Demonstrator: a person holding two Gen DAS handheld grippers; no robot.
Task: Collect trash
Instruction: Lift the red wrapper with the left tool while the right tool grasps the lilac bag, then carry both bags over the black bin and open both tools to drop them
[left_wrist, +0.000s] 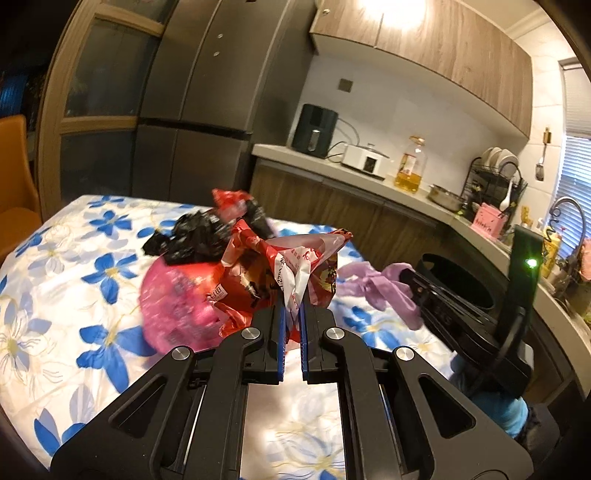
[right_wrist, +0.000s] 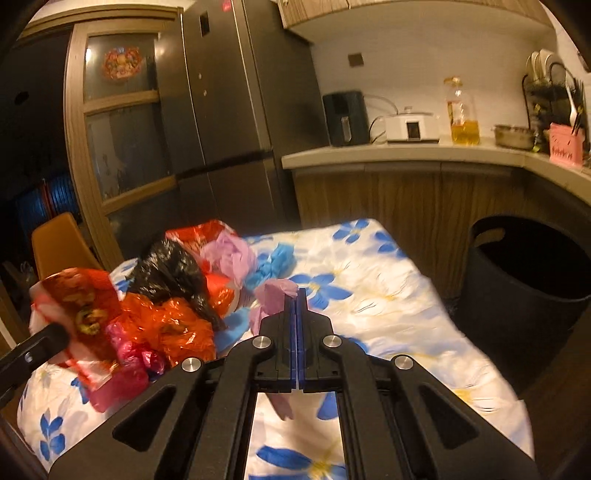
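Floral cloth (left_wrist: 66, 280) covers the table in a kitchen with a dark fridge (left_wrist: 207, 96) at 12 o'clock. On it, at 10 o'clock from the left gripper (left_wrist: 292, 306), lies a heap of pink, black and red bags (left_wrist: 184, 291). Its jaws are nearly closed, pinching a red-and-white wrapper (left_wrist: 291, 266). At 3 o'clock the right gripper (right_wrist: 296, 299), jaws pressed together, clamps a lilac bag (right_wrist: 275, 291). A black bin (right_wrist: 524, 280) stands at its 2 o'clock, beside the table.

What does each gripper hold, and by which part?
Left gripper: red snack wrapper, by its crumpled edge. Right gripper: purple plastic bag, by a bunched fold.
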